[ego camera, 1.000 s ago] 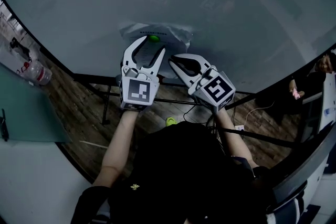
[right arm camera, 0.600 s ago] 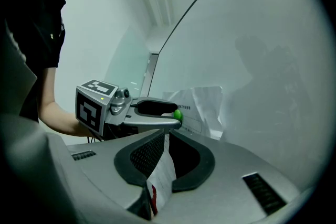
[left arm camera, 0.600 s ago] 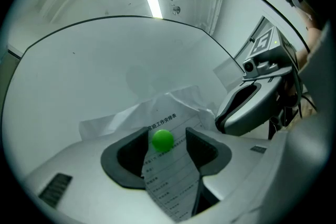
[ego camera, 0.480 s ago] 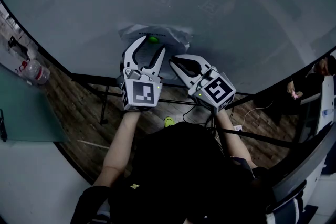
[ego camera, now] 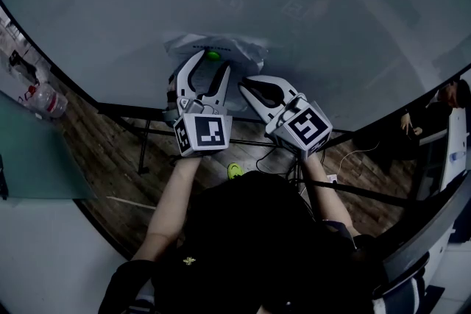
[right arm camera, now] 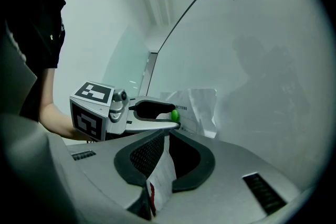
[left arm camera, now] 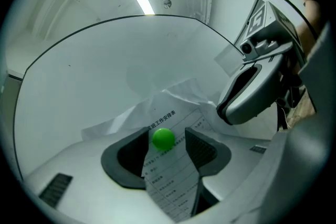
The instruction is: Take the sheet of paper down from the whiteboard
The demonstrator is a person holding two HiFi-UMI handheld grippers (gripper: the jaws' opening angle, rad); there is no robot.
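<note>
Whiteboard (ego camera: 316,18): the wide pale surface right in front of me, filling the upper head view.
Sheet of paper (ego camera: 249,49): crumpled, lying against the board's lower part just above its bottom edge; printed lines show on it.
My left gripper (ego camera: 213,64): pointed at the board, jaws apart, one on each side of the magnet. A narrow gap shows on both sides, so I grip nothing. The sheet's printed part runs down between the jaws.
My right gripper (right arm camera: 167,136): just beside the left one, jaws pinched on the sheet's side edge, which stands between the pads.
Green magnet (left arm camera: 163,139): a small round ball on the sheet near its top.
</note>
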